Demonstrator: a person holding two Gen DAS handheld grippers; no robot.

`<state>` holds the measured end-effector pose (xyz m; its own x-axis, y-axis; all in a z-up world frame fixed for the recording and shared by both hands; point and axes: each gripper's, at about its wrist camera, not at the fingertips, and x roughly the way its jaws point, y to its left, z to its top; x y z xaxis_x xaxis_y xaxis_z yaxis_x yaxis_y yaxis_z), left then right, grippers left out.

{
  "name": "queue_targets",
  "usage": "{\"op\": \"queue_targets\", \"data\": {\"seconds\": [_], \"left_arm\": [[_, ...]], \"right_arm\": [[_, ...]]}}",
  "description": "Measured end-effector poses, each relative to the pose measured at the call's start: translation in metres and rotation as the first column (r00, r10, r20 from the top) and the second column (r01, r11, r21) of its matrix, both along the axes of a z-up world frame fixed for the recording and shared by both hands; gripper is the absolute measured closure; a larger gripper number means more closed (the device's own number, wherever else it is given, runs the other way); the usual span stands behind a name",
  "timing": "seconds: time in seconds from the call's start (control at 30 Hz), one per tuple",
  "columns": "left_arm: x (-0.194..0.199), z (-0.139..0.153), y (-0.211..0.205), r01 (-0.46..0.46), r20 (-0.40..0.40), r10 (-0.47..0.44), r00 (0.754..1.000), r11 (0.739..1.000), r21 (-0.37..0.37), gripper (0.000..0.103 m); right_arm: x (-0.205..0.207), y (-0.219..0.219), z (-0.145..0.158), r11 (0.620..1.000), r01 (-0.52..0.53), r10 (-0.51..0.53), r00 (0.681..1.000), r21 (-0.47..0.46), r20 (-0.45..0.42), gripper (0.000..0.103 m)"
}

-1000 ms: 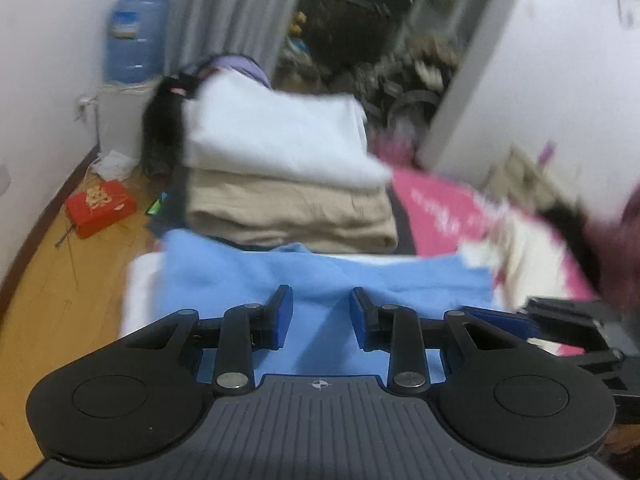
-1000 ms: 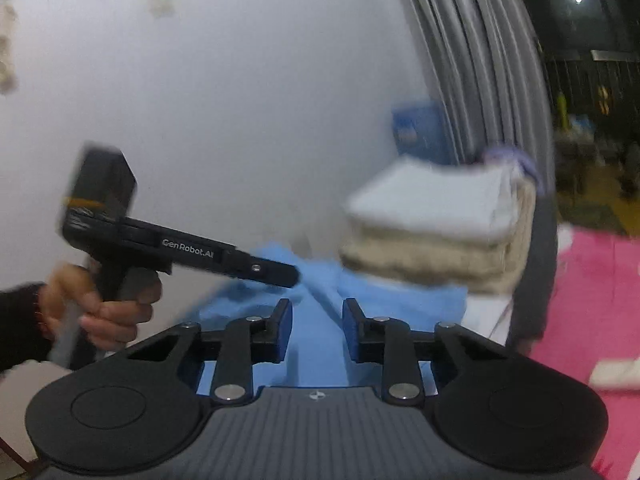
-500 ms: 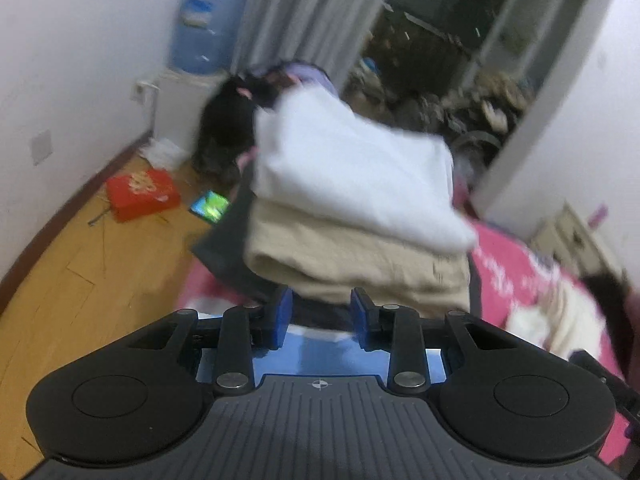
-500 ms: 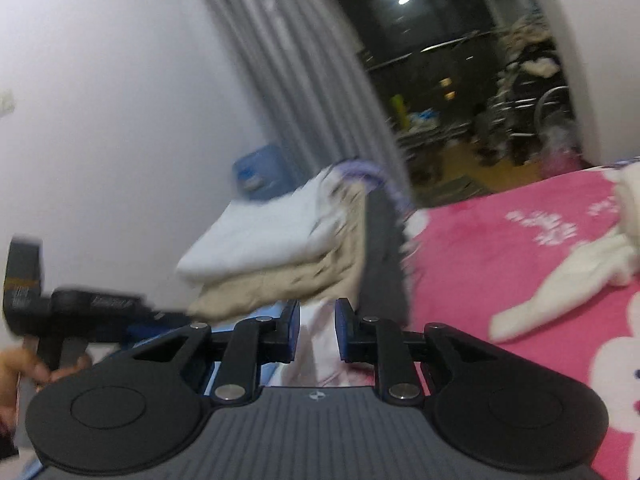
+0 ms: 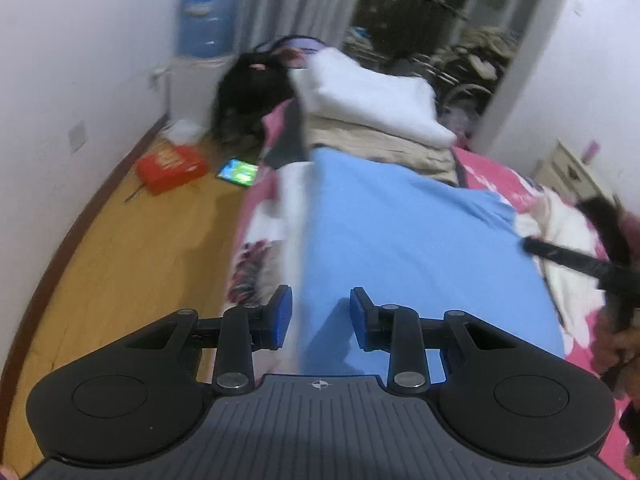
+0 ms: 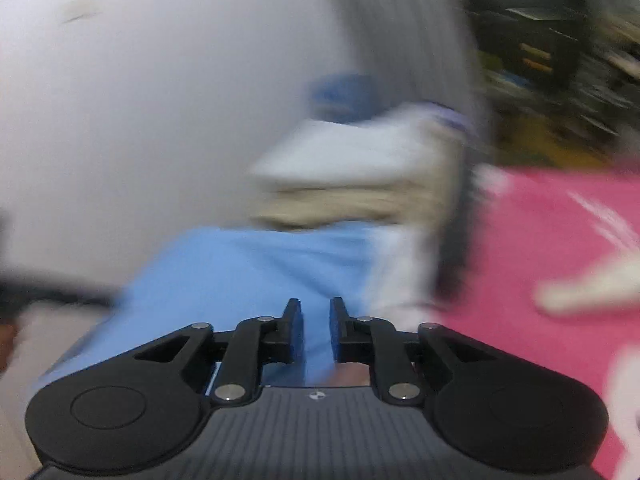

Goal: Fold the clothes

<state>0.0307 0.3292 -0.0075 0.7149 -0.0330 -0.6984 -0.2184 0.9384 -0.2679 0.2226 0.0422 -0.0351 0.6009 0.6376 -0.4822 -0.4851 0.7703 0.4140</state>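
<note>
A light blue garment (image 5: 400, 240) lies spread flat on the pink bedspread (image 5: 496, 176). My left gripper (image 5: 316, 312) hovers over its near left edge, open, with the edge running under the gap and nothing pinched. My right gripper (image 5: 532, 246) reaches in from the right, its tip at the garment's right edge. The right wrist view is blurred: the right gripper (image 6: 316, 320) has its jaws closing to a narrow gap, and the blue garment (image 6: 248, 272) shows through it, not visibly pinched. Beyond the garment sits a folded stack (image 5: 372, 96), white on beige.
A white cloth (image 5: 292, 200) lies under the garment's left side. Left of the bed is wooden floor with a red box (image 5: 172, 164) and a lit phone (image 5: 238, 172). A water bottle (image 5: 208, 20) stands by the wall. More white clothing (image 5: 568, 232) lies at the right.
The left view pulled back from the stack, so the whole blue garment shows. The right view swung from the pink bed to the garment, and its jaws narrowed.
</note>
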Motion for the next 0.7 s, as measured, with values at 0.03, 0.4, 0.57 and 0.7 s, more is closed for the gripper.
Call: {"op": "queue_targets", "data": {"seconds": [0.03,0.4,0.57,0.7], "left_arm": [[-0.007,0.006,0.006,-0.017,0.018,0.017,1.0,1.0,0.0,0.072],[-0.056,-0.003,-0.07,0.33,-0.021,-0.33,0.944,0.934,0.134,0.071],[-0.066,-0.005,-0.05,0.236,-0.02,-0.236,0.972,0.968,0.084,0.071],[-0.076,0.01,-0.056,0.25,0.005,-0.252,0.968,0.96,0.123,0.07]], "right_arm": [[-0.003,-0.015,0.004,0.998,0.044,-0.044,0.999,0.05,-0.002,0.085],[-0.134,-0.021,0.019,0.917,-0.396,0.4,0.901,-0.057,0.17,0.085],[-0.136,-0.019,-0.029,0.898,-0.315,0.329,0.944,-0.307,-0.007,0.084],[-0.149,-0.04,-0.012,0.93,-0.282,0.298,0.954,-0.235,0.034,0.084]]}}
